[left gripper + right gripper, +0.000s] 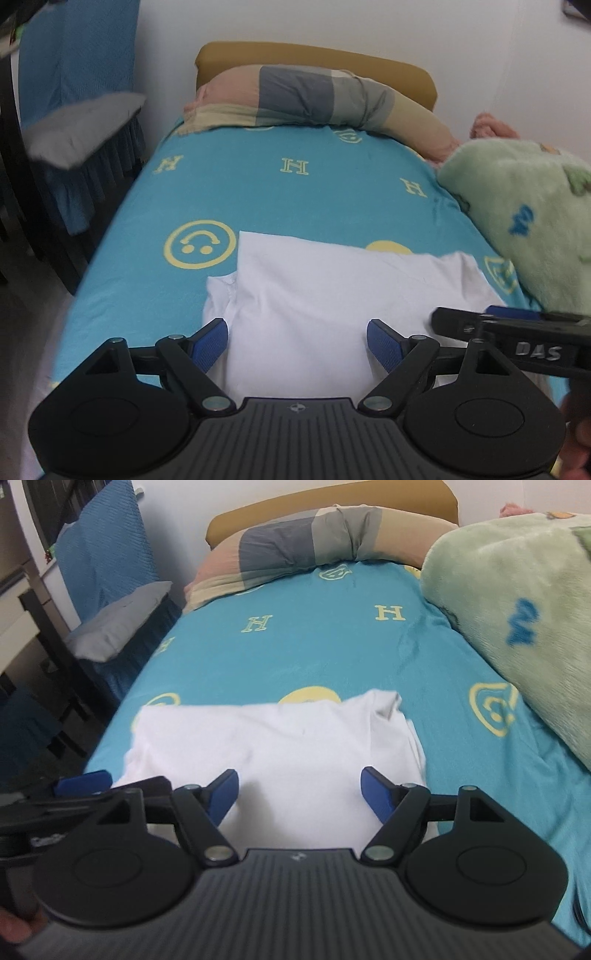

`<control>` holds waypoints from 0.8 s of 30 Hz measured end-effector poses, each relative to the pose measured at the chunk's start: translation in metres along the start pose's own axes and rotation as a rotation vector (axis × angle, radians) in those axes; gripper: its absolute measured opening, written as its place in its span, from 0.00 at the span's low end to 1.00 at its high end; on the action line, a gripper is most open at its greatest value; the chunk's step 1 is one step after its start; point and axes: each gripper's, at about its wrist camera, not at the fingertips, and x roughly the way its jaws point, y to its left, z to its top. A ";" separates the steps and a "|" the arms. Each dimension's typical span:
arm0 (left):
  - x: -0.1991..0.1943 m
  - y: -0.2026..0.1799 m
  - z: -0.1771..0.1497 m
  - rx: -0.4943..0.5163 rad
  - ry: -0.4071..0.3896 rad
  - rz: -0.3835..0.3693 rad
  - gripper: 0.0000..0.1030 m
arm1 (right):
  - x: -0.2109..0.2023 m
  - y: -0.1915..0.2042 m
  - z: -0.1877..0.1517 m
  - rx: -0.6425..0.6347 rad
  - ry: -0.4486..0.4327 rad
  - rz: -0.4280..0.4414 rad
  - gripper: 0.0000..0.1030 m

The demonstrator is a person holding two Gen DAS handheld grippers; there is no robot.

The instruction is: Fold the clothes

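A white garment (325, 295) (273, 746) lies folded into a rough rectangle on the turquoise bed sheet (258, 195) (314, 653), near the bed's foot. My left gripper (297, 341) hangs open just above its near edge, blue pads spread wide, nothing between them. Likewise my right gripper (299, 792) is open over the near edge of the cloth, empty. Each gripper shows at the edge of the other's view: the right one (509, 325) at the right, the left one (81, 786) at the left.
A striped pillow (314, 99) (314, 542) lies at the headboard (314, 55). A green fleece blanket (524, 210) (517, 602) is heaped along the bed's right side. Left of the bed stands a chair with a grey cushion (81, 129) (118, 624) and blue cover.
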 end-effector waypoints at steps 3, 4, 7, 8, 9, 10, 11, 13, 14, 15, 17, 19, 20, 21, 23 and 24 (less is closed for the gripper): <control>-0.021 -0.007 -0.009 0.036 0.023 -0.021 0.82 | -0.025 0.005 -0.012 -0.027 0.007 -0.007 0.72; -0.027 -0.008 -0.012 0.039 0.031 -0.019 0.83 | -0.031 0.006 -0.016 -0.037 0.010 -0.012 0.72; -0.025 -0.011 -0.022 0.005 0.092 -0.006 0.83 | -0.034 0.005 -0.025 -0.039 0.038 -0.029 0.72; -0.022 -0.011 -0.026 -0.008 0.112 -0.002 0.83 | -0.031 0.003 -0.028 -0.032 0.056 -0.034 0.72; -0.018 -0.010 -0.029 -0.022 0.130 0.001 0.83 | -0.026 0.002 -0.031 -0.029 0.075 -0.035 0.72; -0.016 -0.009 -0.033 -0.036 0.140 0.002 0.83 | -0.021 0.001 -0.034 -0.026 0.093 -0.036 0.72; -0.016 -0.007 -0.034 -0.049 0.141 0.002 0.83 | -0.018 0.001 -0.036 -0.027 0.104 -0.038 0.72; -0.022 -0.004 -0.032 -0.074 0.138 -0.001 0.83 | -0.022 0.005 -0.037 -0.044 0.091 -0.049 0.73; -0.028 -0.003 -0.030 -0.091 0.134 -0.004 0.83 | -0.026 0.006 -0.036 -0.045 0.085 -0.055 0.73; -0.035 -0.001 -0.030 -0.116 0.130 -0.015 0.83 | -0.031 0.007 -0.036 -0.038 0.078 -0.056 0.73; -0.050 0.003 -0.030 -0.177 0.122 -0.053 0.84 | -0.039 0.005 -0.036 -0.014 0.065 -0.053 0.74; -0.066 0.009 -0.034 -0.259 0.118 -0.103 0.86 | -0.046 0.003 -0.035 0.017 0.057 -0.049 0.74; -0.072 0.012 -0.037 -0.301 0.121 -0.129 0.88 | -0.049 0.002 -0.035 0.033 0.052 -0.045 0.79; -0.077 0.016 -0.041 -0.343 0.125 -0.156 0.88 | -0.053 0.001 -0.035 0.047 0.045 -0.045 0.81; -0.081 0.023 -0.049 -0.429 0.140 -0.207 0.89 | -0.059 -0.002 -0.034 0.071 0.034 -0.046 0.81; -0.080 0.028 -0.053 -0.474 0.152 -0.228 0.89 | -0.062 -0.004 -0.033 0.084 0.028 -0.046 0.81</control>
